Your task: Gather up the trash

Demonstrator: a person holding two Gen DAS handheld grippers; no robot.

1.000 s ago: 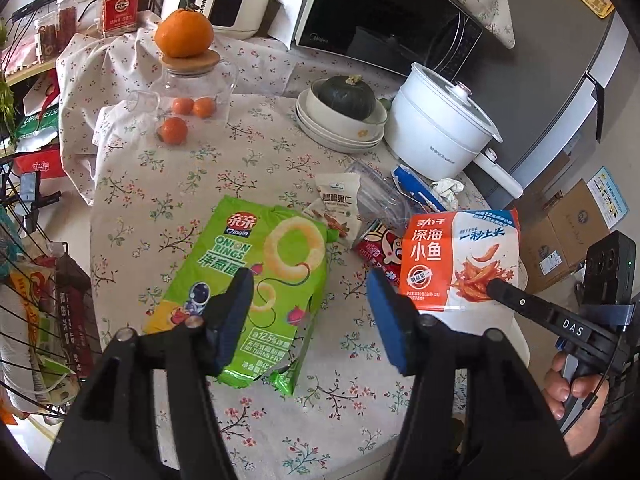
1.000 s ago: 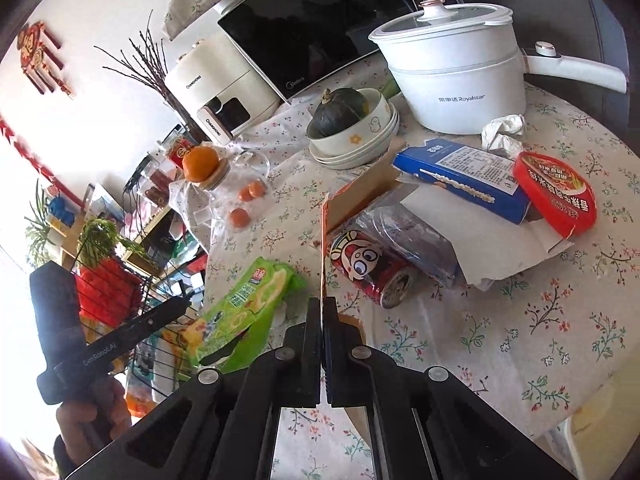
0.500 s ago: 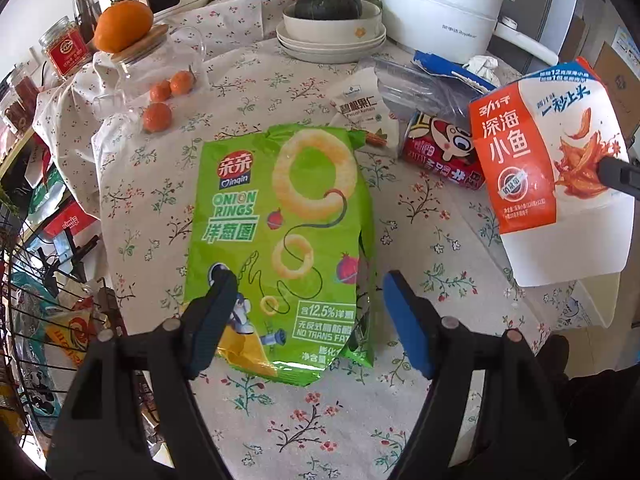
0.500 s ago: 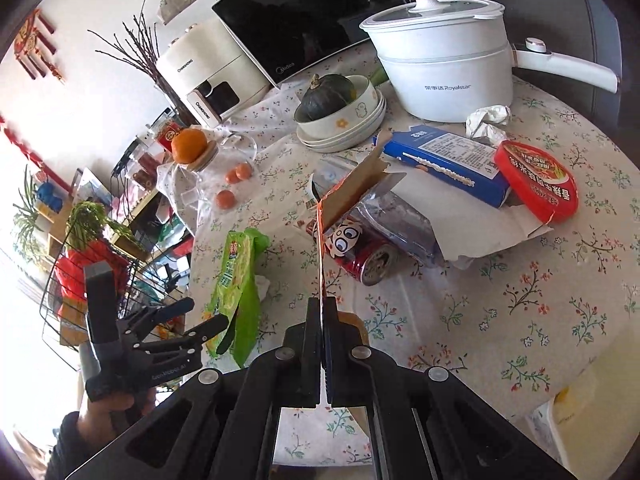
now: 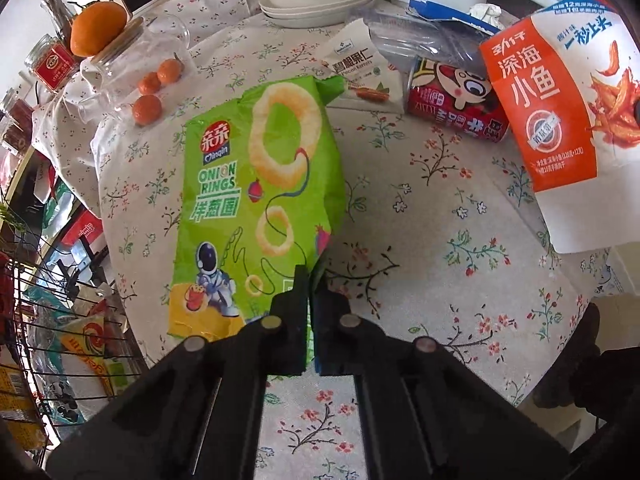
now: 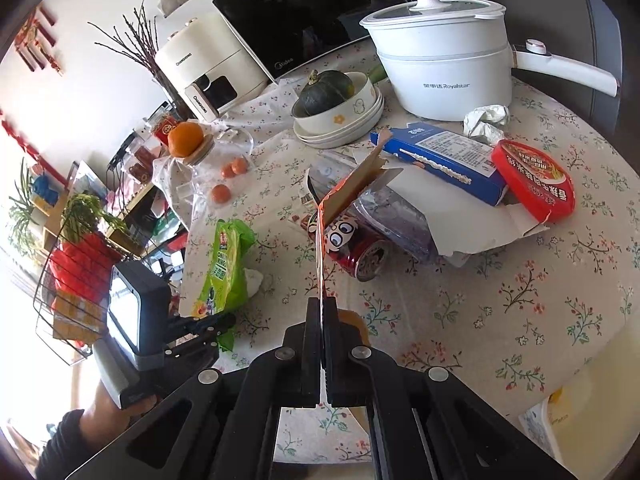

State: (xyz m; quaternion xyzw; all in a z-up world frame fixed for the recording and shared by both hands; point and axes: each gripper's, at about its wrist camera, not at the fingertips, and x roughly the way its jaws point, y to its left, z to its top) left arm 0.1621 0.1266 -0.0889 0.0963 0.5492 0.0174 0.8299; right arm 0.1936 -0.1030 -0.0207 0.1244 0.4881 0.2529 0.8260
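Left hand-held gripper clenched on the near right edge of the green onion-ring bag, which lies flat on the floral desk. Right of it: a red can on its side. Right hand-held gripper clamped on the orange-and-white fish snack pouch, held above the desk's right edge.

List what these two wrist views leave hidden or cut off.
- Orange fish-snack bag: the left wrist view's edge cuts its right side.
- Right gripper: out of that view.
- Clear plastic bottle: right wrist view, partly under white card.
- Wire basket: contents too small.
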